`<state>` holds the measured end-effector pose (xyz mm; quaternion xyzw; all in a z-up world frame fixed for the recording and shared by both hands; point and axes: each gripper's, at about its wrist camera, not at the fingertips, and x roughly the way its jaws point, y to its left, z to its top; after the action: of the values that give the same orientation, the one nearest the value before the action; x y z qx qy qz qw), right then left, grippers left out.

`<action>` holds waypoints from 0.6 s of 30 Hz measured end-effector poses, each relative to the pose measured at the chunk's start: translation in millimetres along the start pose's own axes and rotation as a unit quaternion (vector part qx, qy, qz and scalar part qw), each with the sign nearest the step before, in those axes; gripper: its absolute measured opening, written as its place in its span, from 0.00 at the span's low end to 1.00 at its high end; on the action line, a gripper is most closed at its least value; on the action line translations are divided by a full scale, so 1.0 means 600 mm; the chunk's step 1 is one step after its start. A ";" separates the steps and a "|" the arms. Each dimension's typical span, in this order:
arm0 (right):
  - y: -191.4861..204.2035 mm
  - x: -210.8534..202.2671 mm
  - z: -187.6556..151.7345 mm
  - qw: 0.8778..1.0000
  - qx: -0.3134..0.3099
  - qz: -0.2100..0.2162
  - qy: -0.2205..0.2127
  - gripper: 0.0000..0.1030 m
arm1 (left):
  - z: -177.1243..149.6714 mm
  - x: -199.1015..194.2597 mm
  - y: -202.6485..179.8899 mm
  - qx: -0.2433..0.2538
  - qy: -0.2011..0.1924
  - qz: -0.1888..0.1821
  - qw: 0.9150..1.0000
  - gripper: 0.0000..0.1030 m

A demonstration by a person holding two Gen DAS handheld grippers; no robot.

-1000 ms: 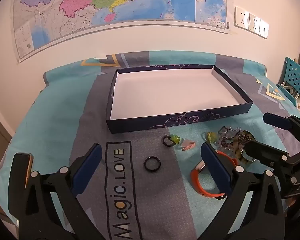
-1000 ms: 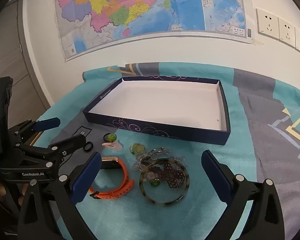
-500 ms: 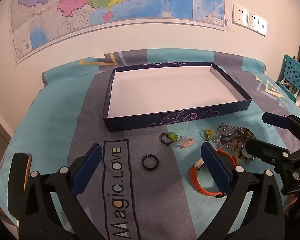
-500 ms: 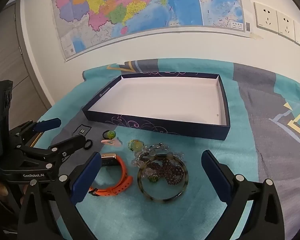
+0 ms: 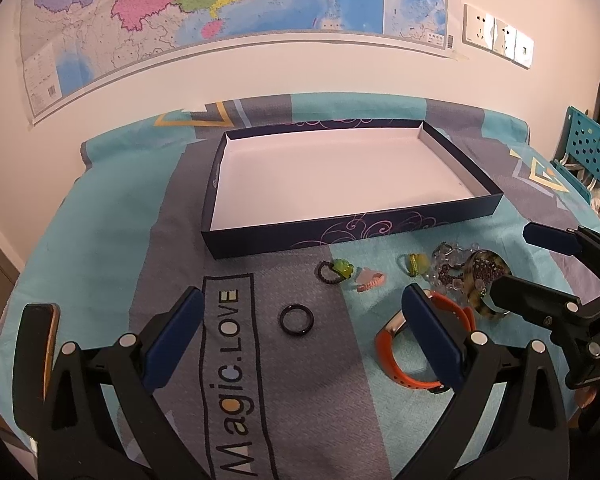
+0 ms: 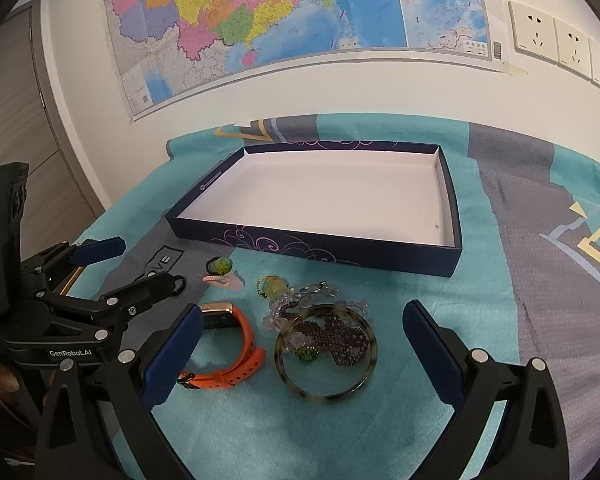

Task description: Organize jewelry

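One navy box (image 6: 380,258), white inside, holds nothing. In front of it on the cloth (image 6: 440,300) lie one black ring (image 5: 297,320), two green-beaded hair ties (image 6: 219,266), one pink clip (image 6: 224,281), one orange watch (image 6: 236,356) and one tortoiseshell bangle (image 6: 326,350) around a tangle of beads. Left gripper (image 5: 300,332) and right gripper (image 6: 300,354) both hover with fingers spread wide, gripping nothing.

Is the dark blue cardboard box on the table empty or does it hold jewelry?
Empty. Both wrist views show the dark blue cardboard box with only its bare white floor; the jewelry lies outside on the cloth.
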<state>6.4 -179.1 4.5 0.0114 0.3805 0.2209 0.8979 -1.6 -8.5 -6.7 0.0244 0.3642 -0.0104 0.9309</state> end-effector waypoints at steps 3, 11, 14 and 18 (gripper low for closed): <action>0.000 0.000 -0.001 1.000 0.000 0.001 0.000 0.94 | -0.003 0.001 -0.003 0.002 0.000 0.000 1.000 0.94; 0.001 0.000 -0.002 1.000 -0.001 0.000 0.000 0.94 | -0.005 0.000 -0.006 0.002 0.001 0.000 1.000 0.94; 0.001 0.000 -0.002 1.000 0.000 0.001 0.000 0.94 | -0.004 0.001 -0.006 0.002 0.001 0.000 1.000 0.94; 0.000 -0.001 -0.002 1.000 0.001 0.001 0.000 0.94 | -0.005 0.001 -0.007 0.001 0.002 0.000 1.000 0.94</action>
<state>5.5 -179.6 4.1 0.0124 0.3804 0.2218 0.8977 -3.3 -12.8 -9.6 0.0252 0.3662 -0.0109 0.9301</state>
